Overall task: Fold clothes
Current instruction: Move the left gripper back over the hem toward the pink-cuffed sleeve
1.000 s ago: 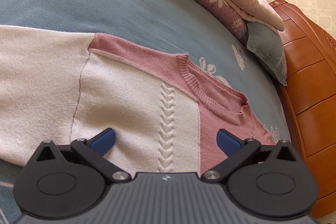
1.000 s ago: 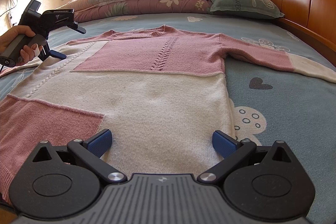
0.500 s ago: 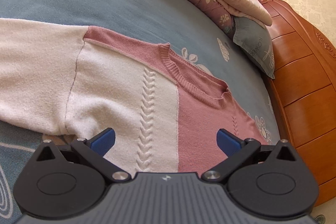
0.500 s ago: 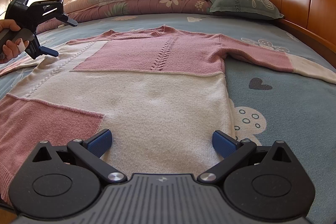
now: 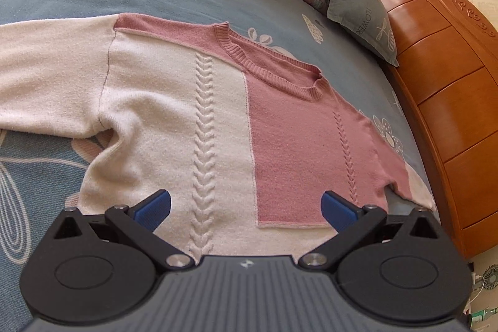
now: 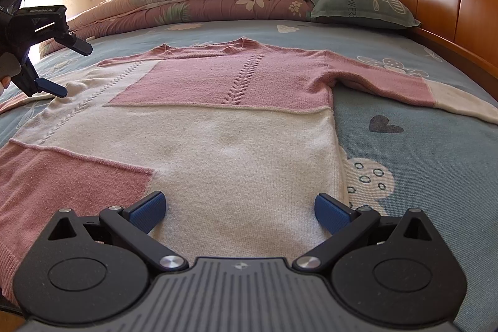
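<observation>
Currently my left gripper [image 5: 246, 209] and right gripper [image 6: 239, 209] both gape wide, empty, above the sweater [image 6: 236, 126] lying flat mid-bed [image 6: 420, 151].

The grey-green pillow [image 6: 358, 3] far ahead of the right tool, against the headboard, carries the word "FLOWERS" in dark capitals, printed sideways next to a line drawing of a dandelion. Seen from the left tool, the same pillow [image 5: 361, 14] lies ahead and to the right, and only "FLOWER" can be read there, running down the cover. The left tool [image 6: 71, 69], seen up and to the left of the right tool, bears small white lettering on its black body that looks like "GenRobot.AI"; smaller marks beside it are too small to read.
</observation>
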Demonstrator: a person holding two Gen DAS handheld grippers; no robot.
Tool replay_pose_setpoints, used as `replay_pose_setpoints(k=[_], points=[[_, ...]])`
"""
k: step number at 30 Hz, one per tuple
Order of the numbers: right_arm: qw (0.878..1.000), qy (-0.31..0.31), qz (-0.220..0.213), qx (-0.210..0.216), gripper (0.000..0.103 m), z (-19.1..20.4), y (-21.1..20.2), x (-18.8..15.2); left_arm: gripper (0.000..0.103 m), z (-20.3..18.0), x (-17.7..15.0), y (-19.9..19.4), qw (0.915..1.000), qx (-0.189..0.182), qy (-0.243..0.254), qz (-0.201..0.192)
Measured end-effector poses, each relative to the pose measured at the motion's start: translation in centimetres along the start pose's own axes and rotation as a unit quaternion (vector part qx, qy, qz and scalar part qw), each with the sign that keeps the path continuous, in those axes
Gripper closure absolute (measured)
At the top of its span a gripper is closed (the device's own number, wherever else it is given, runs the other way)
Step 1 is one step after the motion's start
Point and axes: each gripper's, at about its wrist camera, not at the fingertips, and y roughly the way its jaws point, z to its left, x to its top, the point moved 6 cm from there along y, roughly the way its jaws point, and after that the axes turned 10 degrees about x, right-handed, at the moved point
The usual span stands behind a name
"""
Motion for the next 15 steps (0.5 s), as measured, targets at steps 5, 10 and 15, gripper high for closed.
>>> replay_pose_setpoints(k=[5,10,15], points=[[1.000,0.005,0.007,-0.001,0.000,0.0,-0.2,0.2,0.001,0.3,-3.3,0.2,0.9987,0.034,0.030,0.022],[0.999,0.045,0.004,0.010,0.000,0.6,-1.5,1.0,0.001,-0.3,-7.0,-3.0,0.9981,0.018,0.057,-0.017],[0.996,0.070,0.004,0.063,0.000,3.5,-1.3,3.2,0.001,0.1,-10.2,-4.4,0.9976,0.022,0.061,-0.023]])
